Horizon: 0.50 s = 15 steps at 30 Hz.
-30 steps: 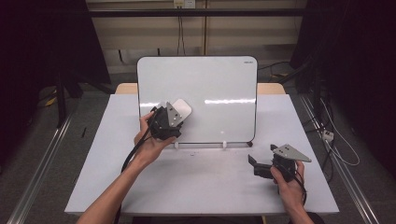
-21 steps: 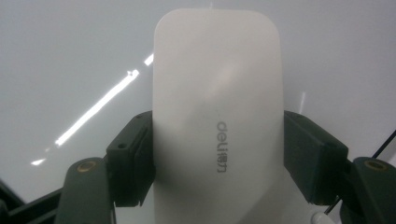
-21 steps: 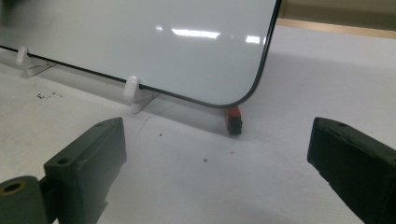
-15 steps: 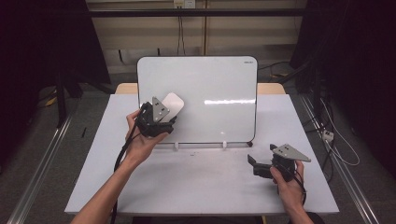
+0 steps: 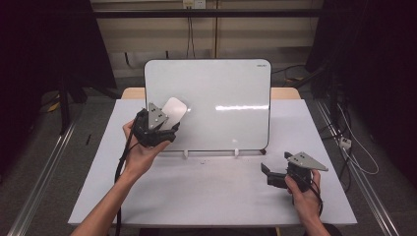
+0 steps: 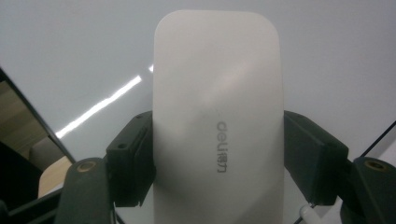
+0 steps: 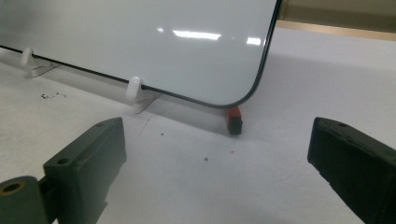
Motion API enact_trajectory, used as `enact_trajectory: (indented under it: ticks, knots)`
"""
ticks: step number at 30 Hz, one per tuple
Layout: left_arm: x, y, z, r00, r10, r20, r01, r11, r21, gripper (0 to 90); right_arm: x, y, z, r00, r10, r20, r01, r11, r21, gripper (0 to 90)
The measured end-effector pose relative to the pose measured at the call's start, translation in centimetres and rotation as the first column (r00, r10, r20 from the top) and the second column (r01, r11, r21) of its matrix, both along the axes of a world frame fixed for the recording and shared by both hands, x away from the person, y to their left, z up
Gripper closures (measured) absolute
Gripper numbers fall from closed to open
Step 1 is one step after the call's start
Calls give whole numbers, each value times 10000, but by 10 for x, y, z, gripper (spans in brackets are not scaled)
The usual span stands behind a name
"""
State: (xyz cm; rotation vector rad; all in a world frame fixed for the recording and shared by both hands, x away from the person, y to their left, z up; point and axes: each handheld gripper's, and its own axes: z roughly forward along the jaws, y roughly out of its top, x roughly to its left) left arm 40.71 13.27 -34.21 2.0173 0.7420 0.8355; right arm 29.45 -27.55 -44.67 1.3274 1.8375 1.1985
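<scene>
The left tongs (image 5: 164, 123) are pinching a white eraser (image 5: 173, 110), holding it against the whiteboard (image 5: 221, 98) near its left edge. The right tongs (image 5: 269, 174) are resting spread above the table (image 5: 206, 191).

Left gripper (image 5: 164, 124) has the white eraser (image 5: 173, 110) pressed on the whiteboard (image 5: 221, 88); right gripper (image 5: 270, 173) rests on the table (image 5: 206, 191).

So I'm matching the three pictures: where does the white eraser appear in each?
High view: eraser left of centre, against the whiteboard.
Left gripper view: centre, between the fingers.
Right gripper view: not in it.
Shared landmark: the whiteboard.
</scene>
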Motion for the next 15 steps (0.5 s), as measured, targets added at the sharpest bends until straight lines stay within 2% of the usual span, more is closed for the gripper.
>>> enact_trajectory:
  ticks: [5,10,15]
  knots:
    - [-3,7,2,9997,249,76,-249,9997,-54,311,0,1,0,10000,16,28,-16,10000,-14,44]
    - [-7,13,8,9996,211,213,-205,9994,-264,311,2,2,0,10000,41,-7,-41,10000,-8,45]
    - [-9,26,6,9988,476,122,-472,9984,-316,311,1,2,0,10000,-2,-53,3,10000,59,45]
